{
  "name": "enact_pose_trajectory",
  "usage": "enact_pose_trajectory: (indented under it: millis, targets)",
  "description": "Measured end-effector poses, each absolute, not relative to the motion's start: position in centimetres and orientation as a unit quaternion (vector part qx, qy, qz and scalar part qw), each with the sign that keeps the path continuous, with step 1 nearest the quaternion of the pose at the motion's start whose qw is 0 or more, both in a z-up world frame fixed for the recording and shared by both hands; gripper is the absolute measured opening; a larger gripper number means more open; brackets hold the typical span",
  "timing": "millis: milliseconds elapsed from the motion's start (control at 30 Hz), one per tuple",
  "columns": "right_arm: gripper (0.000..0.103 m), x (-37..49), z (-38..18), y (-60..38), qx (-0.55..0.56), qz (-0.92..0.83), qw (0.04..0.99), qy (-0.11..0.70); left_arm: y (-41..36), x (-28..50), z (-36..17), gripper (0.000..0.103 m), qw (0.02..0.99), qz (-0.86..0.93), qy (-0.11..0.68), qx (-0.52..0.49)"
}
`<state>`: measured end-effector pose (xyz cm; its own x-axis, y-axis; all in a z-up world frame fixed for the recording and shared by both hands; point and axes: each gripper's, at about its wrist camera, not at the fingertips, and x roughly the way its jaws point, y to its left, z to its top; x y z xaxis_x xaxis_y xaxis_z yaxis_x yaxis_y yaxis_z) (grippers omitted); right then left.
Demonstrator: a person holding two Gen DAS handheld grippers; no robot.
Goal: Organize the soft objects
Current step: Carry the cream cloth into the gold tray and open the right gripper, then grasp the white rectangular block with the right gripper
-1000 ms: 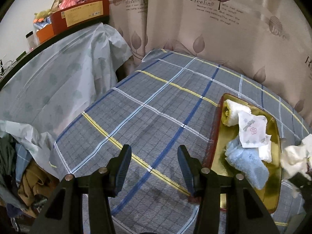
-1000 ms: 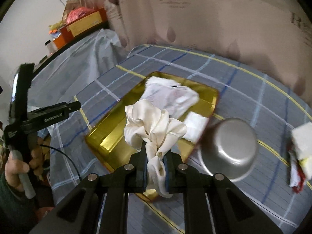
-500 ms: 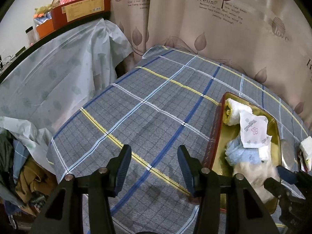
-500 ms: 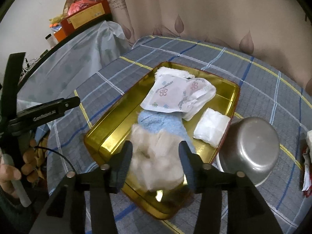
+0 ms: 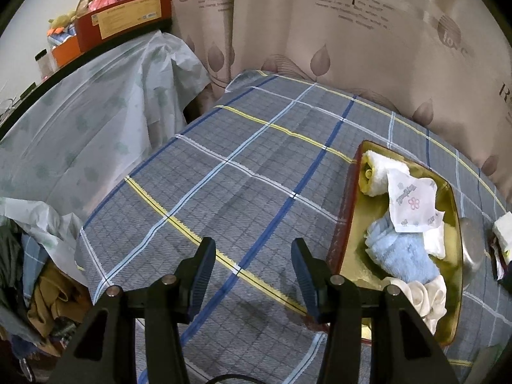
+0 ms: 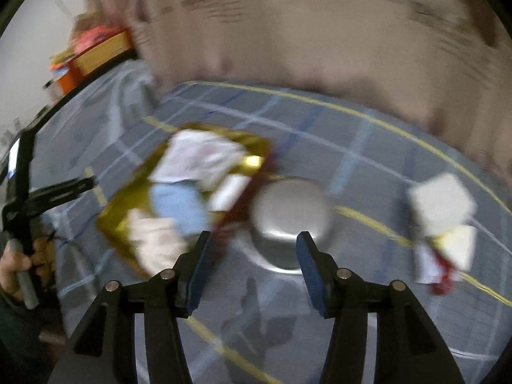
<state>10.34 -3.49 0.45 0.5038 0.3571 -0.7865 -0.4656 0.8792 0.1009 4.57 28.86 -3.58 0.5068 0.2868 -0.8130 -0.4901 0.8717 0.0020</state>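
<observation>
Since the cream cloth (image 5: 427,297) now lies in the gold tray (image 5: 347,240) just right of my empty, parted left jaws, my right jaws gape empty above the steel bowl (image 6: 289,216), facing the white bundle (image 6: 443,212) to their right.

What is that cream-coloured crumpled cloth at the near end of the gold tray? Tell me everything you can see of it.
The cream-coloured crumpled cloth is a soft, slightly shiny fabric gathered into ruffled folds, like a bunched scarf or scrunchie. It lies loose at the near end of the shiny gold rectangular tray, pressed against the fluffy light-blue towel behind it. Part of it is hidden by the left gripper's frame. Neither gripper holds it. In the right wrist view it is only a pale blur.
</observation>
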Motion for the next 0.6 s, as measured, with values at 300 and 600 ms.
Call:
enact_pose_trajectory:
  millis: [300, 600]
  targets:
    - [0.055, 15.8, 1.2, -15.4, -0.022, 0.105, 0.892, 0.439, 28.4, 4.9, -4.2, 0.05, 0.858, 0.229, 0.449, -0.097]
    - [0.056, 21.8, -1.3, -19.5, 0.031, 0.079, 0.878, 0.472, 27.6, 5.3, -4.5, 0.05, 0.862, 0.217, 0.452, -0.077]
